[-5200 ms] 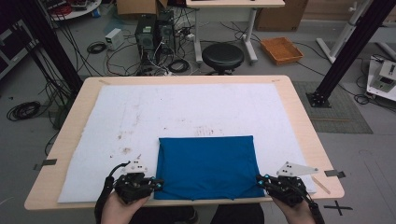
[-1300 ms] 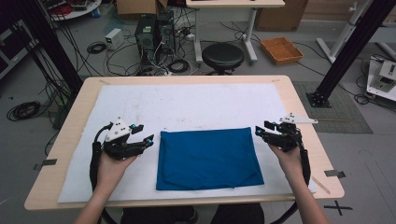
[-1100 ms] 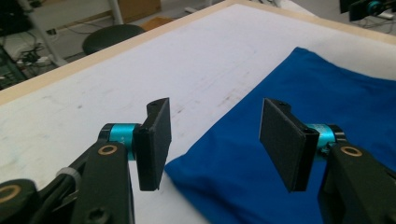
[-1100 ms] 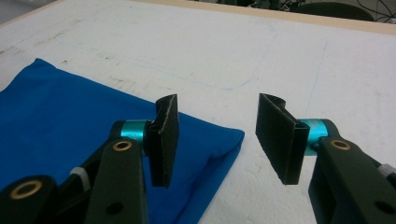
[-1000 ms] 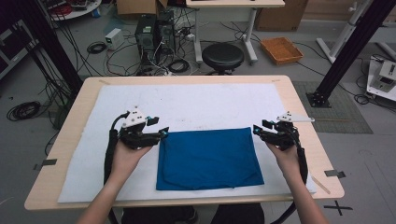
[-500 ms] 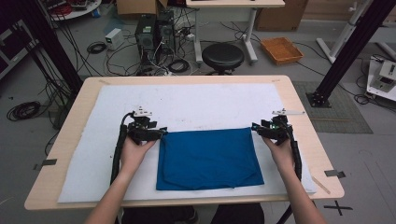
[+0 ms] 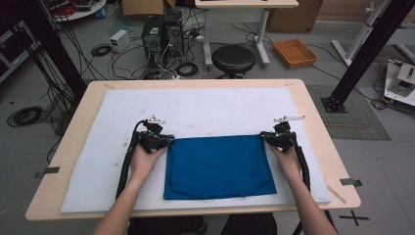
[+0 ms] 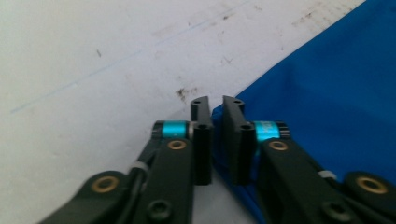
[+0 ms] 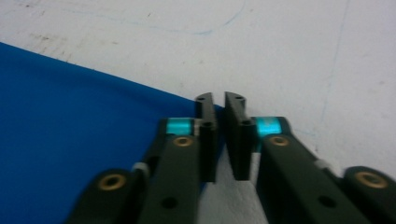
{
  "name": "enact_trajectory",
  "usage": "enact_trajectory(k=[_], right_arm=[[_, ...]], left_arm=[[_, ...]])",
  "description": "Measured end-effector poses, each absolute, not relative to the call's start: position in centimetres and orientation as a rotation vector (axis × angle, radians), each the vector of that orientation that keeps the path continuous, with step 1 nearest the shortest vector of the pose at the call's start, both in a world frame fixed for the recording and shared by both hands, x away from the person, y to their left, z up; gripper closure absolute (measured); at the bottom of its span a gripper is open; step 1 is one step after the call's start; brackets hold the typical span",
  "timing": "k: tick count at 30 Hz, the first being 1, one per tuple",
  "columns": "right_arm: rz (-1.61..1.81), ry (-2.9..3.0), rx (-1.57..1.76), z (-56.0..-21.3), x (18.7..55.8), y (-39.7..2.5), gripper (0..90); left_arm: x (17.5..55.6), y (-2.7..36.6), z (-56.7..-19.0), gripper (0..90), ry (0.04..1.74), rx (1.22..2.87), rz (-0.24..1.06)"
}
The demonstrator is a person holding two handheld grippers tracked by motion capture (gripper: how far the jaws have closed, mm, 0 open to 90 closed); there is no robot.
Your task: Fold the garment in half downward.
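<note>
A blue cloth point(image 7: 218, 164) lies flat as a rectangle on the white mat point(image 7: 220, 107), near the table's front. My left gripper point(image 7: 169, 139) is at the cloth's far left corner. In the left gripper view its jaws point(image 8: 217, 105) are closed to a thin gap, with the edge of the blue cloth point(image 8: 327, 84) pinched between them. My right gripper point(image 7: 264, 137) is at the far right corner. In the right gripper view it point(image 9: 219, 100) stands the same way, closed on the tip of the cloth point(image 9: 70, 116).
The wooden table point(image 7: 313, 112) extends a little past the mat on every side. Bare mat stretches beyond the cloth toward the far edge. A strip of tape point(image 7: 351, 181) sits at the right front corner. On the floor behind are a stool point(image 7: 233, 58) and cables.
Over the last second both hands slid inward from beside the cloth to its far corners, and the jaws now sit on those corners. The cloth has not shifted.
</note>
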State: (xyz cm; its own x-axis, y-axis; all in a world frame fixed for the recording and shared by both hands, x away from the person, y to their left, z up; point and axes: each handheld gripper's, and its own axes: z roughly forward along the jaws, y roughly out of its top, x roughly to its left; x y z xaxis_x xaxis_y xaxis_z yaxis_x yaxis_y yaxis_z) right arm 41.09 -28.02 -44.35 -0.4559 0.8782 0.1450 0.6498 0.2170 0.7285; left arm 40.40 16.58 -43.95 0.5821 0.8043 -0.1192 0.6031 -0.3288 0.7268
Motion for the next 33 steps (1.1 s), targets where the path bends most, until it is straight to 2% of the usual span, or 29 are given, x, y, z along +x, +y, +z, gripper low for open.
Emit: enact_trajectory(k=[7,8,9,10,14,21,25,33], right_arm=[[1.071,2.174,1.415,-44.3,40.9,-28.0,88.4],[1.075,2.173,1.411,-44.3,40.8,-28.0,84.1],[1.074,2.165,1.408,-44.2,40.7,-28.1,76.7],[1.081,2.153,1.405,-44.1,40.6,-28.1,70.7],[1.137,2.107,1.379,-43.0,39.9,-28.9,55.1],[1.252,2.043,1.352,-40.7,37.5,-30.5,41.3],[1.306,2.029,1.326,-40.1,36.3,-31.1,39.1],[1.344,2.011,1.323,-39.3,36.0,-31.7,37.2]], left_arm=[[40.7,16.7,-44.0,85.8,1.120,2.031,0.367],[40.7,16.7,-43.8,80.8,1.136,2.017,0.384],[40.6,16.8,-43.6,67.0,1.153,2.007,0.401],[40.5,17.0,-43.3,57.2,1.152,1.988,0.399],[39.1,17.9,-41.7,46.9,1.102,1.928,0.440],[34.6,19.1,-39.0,40.9,0.951,1.886,0.530],[33.2,19.7,-38.1,38.8,0.907,1.855,0.572],[32.7,20.3,-38.0,38.0,0.898,1.838,0.559]])
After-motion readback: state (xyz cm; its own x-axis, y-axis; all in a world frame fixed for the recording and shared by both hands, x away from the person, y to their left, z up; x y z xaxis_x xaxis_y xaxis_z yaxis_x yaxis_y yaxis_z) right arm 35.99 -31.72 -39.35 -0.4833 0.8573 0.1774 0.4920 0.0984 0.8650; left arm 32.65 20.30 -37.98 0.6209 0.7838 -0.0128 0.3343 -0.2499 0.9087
